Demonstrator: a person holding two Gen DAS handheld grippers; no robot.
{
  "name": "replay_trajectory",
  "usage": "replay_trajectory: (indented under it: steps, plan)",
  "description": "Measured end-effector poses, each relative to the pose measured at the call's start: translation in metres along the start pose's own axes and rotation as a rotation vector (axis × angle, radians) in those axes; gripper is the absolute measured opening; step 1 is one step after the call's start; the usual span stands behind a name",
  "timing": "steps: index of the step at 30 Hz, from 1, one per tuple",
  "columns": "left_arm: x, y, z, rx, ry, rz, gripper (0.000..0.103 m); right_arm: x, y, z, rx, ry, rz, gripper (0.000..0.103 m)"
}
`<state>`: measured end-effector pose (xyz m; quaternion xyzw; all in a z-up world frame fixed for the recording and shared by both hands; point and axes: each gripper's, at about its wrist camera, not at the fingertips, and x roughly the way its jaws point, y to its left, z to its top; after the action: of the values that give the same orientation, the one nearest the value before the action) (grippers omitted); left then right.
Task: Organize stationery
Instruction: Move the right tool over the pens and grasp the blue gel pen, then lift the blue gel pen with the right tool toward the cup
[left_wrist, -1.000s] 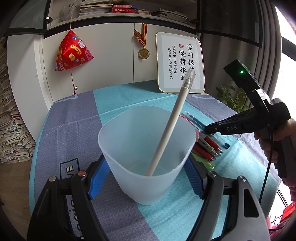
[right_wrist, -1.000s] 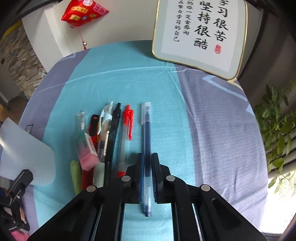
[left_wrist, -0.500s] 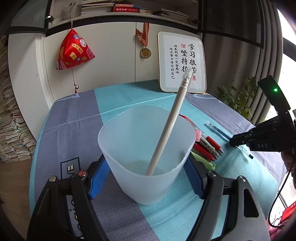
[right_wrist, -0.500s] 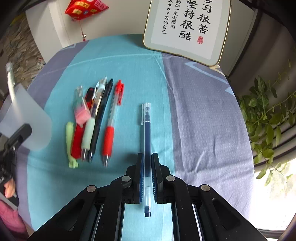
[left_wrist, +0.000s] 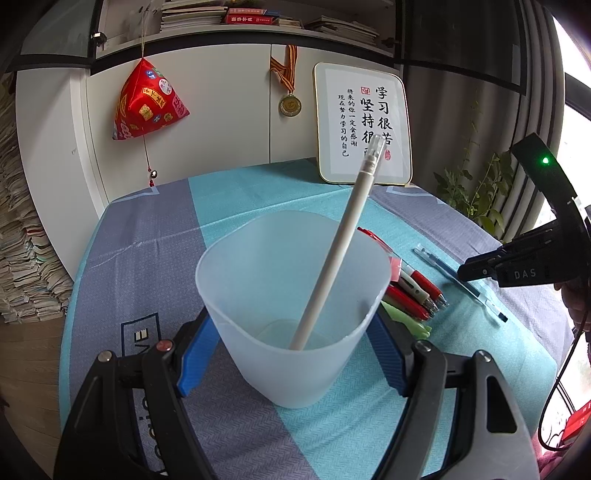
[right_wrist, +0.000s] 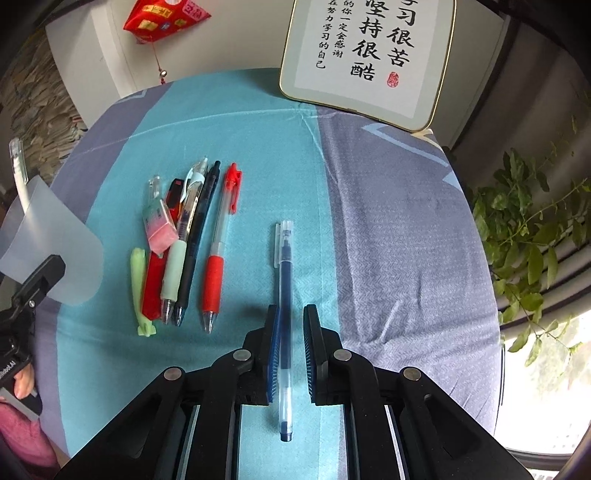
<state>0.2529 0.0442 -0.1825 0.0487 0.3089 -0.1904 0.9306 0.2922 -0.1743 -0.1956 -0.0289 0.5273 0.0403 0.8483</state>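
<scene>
Presently the blue pen (right_wrist: 285, 295) lies flat on the tabletop (right_wrist: 258, 129), apart from the other stationery and pointing lengthwise away from the camera, with its clear cap at the far end. The right claw (right_wrist: 291, 314) straddles its lower barrel from above. The jaws stand slightly spread: the pen sits against the left pad, a gap shows on the right side, and nothing is pinched. This position suits either a fresh pick-up or a release; the frames do not settle which. To the left of the pen, well apart from it, a loose row of pens (right_wrist: 184, 240) lies side by side, the red pen (right_wrist: 218, 251) nearest, with a pink eraser (right_wrist: 160, 229) resting on top of the group and a pale green item (right_wrist: 138, 288) at the far left edge. The cup (left_wrist: 258, 280), translucent plastic, stands on the tabletop just beside that row. The left claw (left_wrist: 291, 343) is pressed against both its sides, evidently to keep it steady as a receiving container. Its sole visible content is one white pen (left_wrist: 340, 240), standing tip down and leaning against the rim at the far right. By my judgement the sorting is at an early stage, with most items not yet in the cup.
</scene>
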Motion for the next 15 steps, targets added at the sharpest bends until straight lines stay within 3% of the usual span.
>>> replay_trajectory:
  steps: [6, 10, 15]
  plan:
    - [0.0, 0.0, 0.0, 0.001, 0.0, 0.0, 0.075, 0.001, -0.007, 0.016, 0.037, 0.003, 0.038, 0.012]
    - [0.0, 0.0, 0.0, 0.0, 0.0, 0.0, 0.075, 0.008, -0.006, 0.024, 0.034, 0.006, 0.028, 0.034]
    - [0.0, 0.0, 0.0, 0.0, 0.0, 0.0, 0.075, 0.022, -0.003, 0.04, 0.018, 0.015, 0.006, 0.034]
